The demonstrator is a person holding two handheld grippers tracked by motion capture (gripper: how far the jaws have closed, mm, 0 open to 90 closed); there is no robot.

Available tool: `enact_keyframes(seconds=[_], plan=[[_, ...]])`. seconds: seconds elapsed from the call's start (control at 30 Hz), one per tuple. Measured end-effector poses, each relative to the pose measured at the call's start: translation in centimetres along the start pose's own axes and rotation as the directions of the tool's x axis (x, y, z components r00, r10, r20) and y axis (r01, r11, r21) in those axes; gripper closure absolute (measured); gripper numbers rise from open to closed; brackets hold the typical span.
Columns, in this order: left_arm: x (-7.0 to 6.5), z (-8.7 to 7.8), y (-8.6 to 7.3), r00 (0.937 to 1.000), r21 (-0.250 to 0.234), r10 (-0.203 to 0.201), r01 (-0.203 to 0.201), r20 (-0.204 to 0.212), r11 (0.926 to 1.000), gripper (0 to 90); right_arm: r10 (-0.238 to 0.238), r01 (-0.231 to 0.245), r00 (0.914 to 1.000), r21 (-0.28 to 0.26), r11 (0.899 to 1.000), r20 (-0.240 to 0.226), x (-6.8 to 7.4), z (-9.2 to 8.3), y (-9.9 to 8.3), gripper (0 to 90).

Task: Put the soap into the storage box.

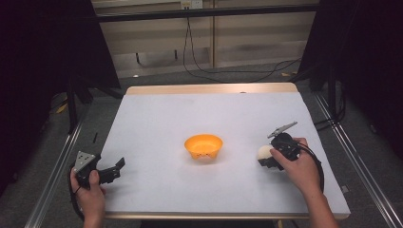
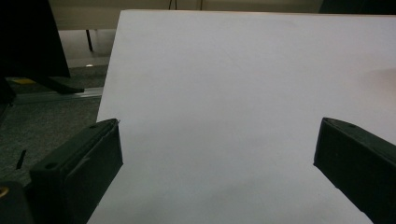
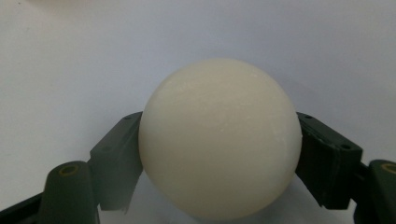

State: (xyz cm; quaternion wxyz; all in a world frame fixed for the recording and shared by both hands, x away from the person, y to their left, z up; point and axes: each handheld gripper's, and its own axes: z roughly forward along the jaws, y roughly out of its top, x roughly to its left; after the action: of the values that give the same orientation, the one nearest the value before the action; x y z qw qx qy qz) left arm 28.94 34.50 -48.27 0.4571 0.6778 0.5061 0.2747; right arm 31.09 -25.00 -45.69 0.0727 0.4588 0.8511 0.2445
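Ball (image 3: 219, 140) in right gripper (image 3: 219, 158), bowl (image 1: 203, 146) near

In the right gripper view, we see the cream ball (image 3: 219, 140) hiding the inner faces of both jaws and cut by the bottom edge. In the left gripper view, we lose the 2 jaws past the bottom and right edges. From above, the right gripper (image 1: 272, 159) covers part of the ball, and we cannot tell what the small marks inside the orange bowl (image 1: 203, 146) are.

Matt cream ball (image 3: 219, 140), slightly grainy
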Motion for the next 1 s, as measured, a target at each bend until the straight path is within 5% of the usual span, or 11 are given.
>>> enact_keyframes(seconds=[1.0], plan=[[0.0, 0.0, 0.0, 1.0, 0.004, 0.003, -0.003, 0.003, 1.0, 1.1, -0.052, 0.051, 0.9984, -0.033, 0.998, -0.022, 1.2, -0.8, 3.1, 23.9]])
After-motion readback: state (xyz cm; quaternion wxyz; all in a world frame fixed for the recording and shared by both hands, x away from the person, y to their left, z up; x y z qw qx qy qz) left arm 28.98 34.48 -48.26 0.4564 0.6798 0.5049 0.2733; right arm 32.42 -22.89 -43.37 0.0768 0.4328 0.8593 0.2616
